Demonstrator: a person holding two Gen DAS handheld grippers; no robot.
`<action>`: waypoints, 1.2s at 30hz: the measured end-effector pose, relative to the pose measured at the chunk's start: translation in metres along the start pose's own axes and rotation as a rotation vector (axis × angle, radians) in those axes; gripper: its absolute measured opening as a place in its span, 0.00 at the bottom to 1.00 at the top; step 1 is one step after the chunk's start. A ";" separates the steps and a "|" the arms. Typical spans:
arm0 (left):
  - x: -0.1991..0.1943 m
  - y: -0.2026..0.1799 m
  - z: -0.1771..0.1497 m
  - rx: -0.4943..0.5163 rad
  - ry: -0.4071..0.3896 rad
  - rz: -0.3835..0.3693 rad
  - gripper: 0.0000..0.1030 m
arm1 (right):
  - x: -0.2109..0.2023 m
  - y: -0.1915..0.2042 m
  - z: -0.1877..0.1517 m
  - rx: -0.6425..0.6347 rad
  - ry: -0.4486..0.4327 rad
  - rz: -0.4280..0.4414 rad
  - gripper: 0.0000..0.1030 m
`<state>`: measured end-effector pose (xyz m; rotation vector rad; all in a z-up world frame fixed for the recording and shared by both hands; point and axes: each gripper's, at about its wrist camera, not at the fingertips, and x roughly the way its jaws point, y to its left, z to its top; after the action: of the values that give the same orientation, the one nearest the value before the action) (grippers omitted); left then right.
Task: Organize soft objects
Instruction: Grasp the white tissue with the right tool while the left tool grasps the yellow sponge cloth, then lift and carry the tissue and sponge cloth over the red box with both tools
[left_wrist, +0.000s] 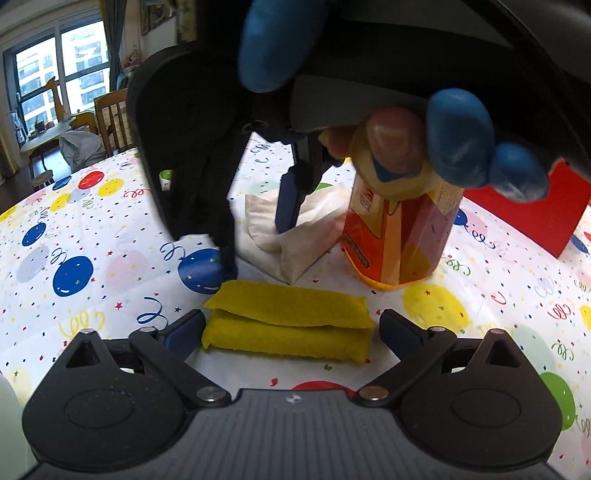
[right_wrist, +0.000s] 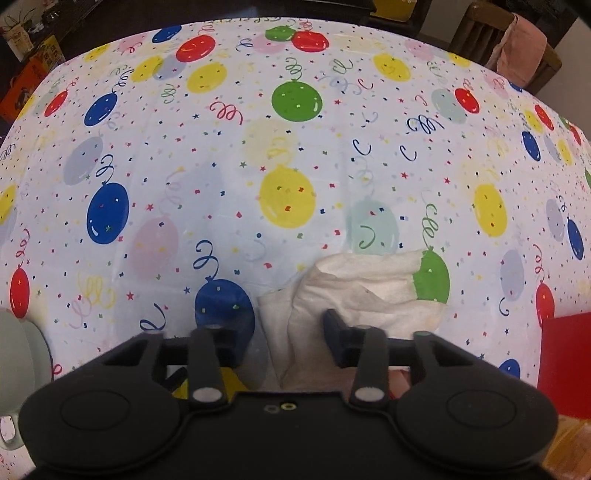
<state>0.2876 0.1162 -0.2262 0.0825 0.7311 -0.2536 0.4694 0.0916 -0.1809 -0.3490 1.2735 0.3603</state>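
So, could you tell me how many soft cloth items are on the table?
2. A folded yellow cloth lies between the left gripper's open fingers; a white cloth sits behind it, between the right gripper's fingers. Others may be hidden.

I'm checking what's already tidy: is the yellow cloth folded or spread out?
Folded. The yellow cloth lies on the balloon tablecloth as a compact rectangle, with one layer visibly lapped over another along its length.

Yellow cloth (left_wrist: 286, 325): folded into a flat rectangular stack, lying on the balloon-print tablecloth (left_wrist: 74, 229). White cloth (right_wrist: 354, 295): crumpled, loosely folded, lying just beyond the yellow one.
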 end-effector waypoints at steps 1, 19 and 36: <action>-0.001 0.001 0.000 -0.006 -0.003 0.002 0.91 | -0.001 0.001 -0.001 -0.004 -0.007 0.002 0.16; -0.014 0.012 -0.003 -0.090 0.011 0.040 0.85 | -0.072 0.009 -0.027 -0.051 -0.163 0.138 0.00; -0.080 0.005 -0.001 -0.109 -0.031 0.066 0.85 | -0.194 -0.036 -0.104 -0.008 -0.354 0.276 0.00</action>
<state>0.2308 0.1369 -0.1734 -0.0008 0.7088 -0.1513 0.3475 0.0004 -0.0184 -0.1070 0.9720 0.6333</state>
